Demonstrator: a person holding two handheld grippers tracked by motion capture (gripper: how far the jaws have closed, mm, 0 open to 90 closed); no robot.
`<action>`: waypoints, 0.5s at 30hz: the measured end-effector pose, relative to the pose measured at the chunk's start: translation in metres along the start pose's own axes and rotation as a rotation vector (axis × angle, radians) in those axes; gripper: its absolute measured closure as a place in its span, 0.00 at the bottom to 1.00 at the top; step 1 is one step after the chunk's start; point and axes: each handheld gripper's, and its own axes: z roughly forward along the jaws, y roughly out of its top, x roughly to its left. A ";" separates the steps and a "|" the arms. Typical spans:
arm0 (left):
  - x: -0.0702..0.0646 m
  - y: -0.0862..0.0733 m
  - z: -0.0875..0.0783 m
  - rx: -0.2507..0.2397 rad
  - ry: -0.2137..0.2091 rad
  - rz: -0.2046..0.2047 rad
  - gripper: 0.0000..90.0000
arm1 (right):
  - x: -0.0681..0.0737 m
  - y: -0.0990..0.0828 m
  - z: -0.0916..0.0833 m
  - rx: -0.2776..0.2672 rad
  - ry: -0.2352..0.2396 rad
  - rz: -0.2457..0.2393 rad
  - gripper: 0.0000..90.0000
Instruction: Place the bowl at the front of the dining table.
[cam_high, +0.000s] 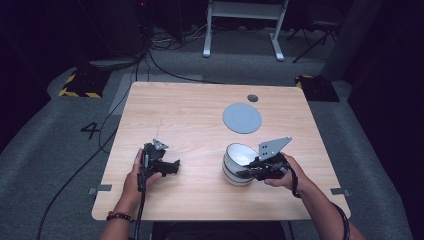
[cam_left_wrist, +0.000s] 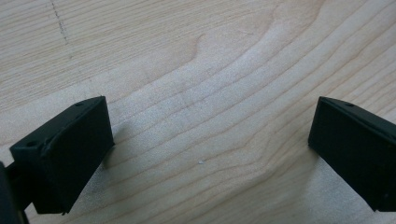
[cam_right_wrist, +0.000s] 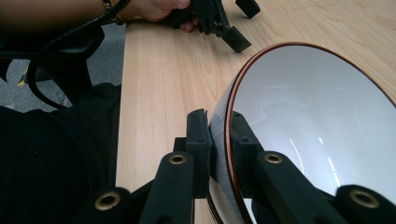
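A white bowl (cam_high: 237, 161) with dark stripes outside and a brown rim (cam_right_wrist: 299, 116) stands on the wooden table (cam_high: 200, 115), right of centre. My right gripper (cam_high: 248, 172) (cam_right_wrist: 219, 140) is shut on the bowl's near rim, one jaw outside the wall and one inside. My left gripper (cam_high: 172, 165) (cam_left_wrist: 205, 149) rests low over the bare wood at the left, open, with nothing between its jaws. In the right gripper view the left gripper (cam_right_wrist: 224, 28) lies farther off, held by a hand.
A flat grey round disc (cam_high: 242, 118) lies on the table beyond the bowl. A small dark round hole (cam_high: 252, 97) sits near the far edge. Cables trail over the grey floor at the left. White table legs (cam_high: 207, 30) stand behind.
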 end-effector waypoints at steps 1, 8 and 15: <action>0.000 0.000 0.000 0.000 0.000 0.000 0.00 | 0.000 0.000 0.000 -0.003 0.001 -0.001 0.91; 0.000 0.000 0.000 0.000 0.000 0.000 0.00 | 0.001 0.002 -0.006 -0.034 -0.009 0.001 0.91; 0.000 0.000 0.000 0.000 0.000 0.000 0.00 | 0.002 0.003 -0.012 -0.047 -0.037 -0.005 0.91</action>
